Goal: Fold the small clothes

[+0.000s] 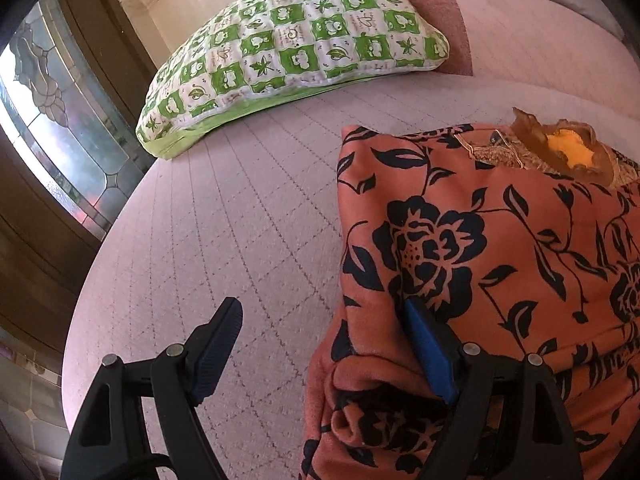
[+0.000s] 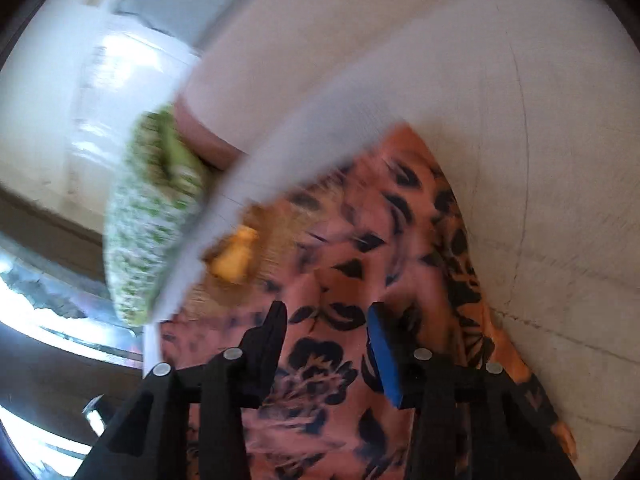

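Two black fingers of the left gripper (image 1: 320, 318) stand wide apart in the left wrist view, the blue-padded one touching the folded rust-orange garment with black flower print (image 1: 492, 248), which lies on the pale pink quilted mattress (image 1: 248, 208) near a green-and-white checked pillow (image 1: 296, 52). Blurred right wrist view: the right gripper (image 2: 326, 316) hangs open over the same garment (image 2: 328, 364), gripping nothing
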A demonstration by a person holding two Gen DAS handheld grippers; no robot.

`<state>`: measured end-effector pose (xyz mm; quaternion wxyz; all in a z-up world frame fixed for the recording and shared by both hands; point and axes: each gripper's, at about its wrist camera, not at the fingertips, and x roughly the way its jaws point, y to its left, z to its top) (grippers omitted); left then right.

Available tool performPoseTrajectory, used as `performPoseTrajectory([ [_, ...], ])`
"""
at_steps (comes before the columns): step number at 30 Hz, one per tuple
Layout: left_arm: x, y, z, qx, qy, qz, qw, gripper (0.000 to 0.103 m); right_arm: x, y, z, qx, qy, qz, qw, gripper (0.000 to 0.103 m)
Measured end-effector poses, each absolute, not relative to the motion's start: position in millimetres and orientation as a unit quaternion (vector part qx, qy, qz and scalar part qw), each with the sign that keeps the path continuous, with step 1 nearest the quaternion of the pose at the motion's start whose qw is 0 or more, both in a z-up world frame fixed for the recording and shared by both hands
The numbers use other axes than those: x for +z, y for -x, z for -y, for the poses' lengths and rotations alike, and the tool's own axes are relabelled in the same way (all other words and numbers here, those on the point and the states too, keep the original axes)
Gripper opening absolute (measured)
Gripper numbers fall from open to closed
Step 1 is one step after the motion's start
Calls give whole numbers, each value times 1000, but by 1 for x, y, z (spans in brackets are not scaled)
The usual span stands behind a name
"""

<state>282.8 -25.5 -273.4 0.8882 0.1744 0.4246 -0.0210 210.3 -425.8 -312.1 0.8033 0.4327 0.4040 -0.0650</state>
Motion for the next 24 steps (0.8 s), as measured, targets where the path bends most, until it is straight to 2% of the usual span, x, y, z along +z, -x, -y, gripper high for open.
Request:
performPoseTrajectory([
  [1, -274, -282, 25, -22, -175, -423, 889, 83, -312, -215, 428, -77, -417, -401, 812, 24],
  [4, -273, -283, 21, -26, -167, -424, 890, 83, -298, -220, 425, -111, -377, -392, 832, 23],
  [6, -269, -286, 16, -30, -147, -426, 892, 83, -290, -221, 416, -115, -352, -390, 843, 28],
  [10, -251, -279, 15, -46, -122, -393, 910, 83, -263, -214, 378, -1, -332, -399, 854, 28],
  [13, -248, -270, 29, -65, -147, -378, 912, 83, -255, -215, 342, 41, -292, -417, 860, 28],
  [16, -268, -270, 39, -69, -185, -410, 890, 83, -272, -223, 321, 51, -276, -451, 847, 28],
  [18, -276, -273, 35, -74, -177, -428, 883, 83, -294, -223, 314, 52, -263, -502, 822, 30],
  [24, -278, -274, 11, -99, -124, -469, 869, 83, -294, -216, 308, 52, -257, -520, 813, 30],
])
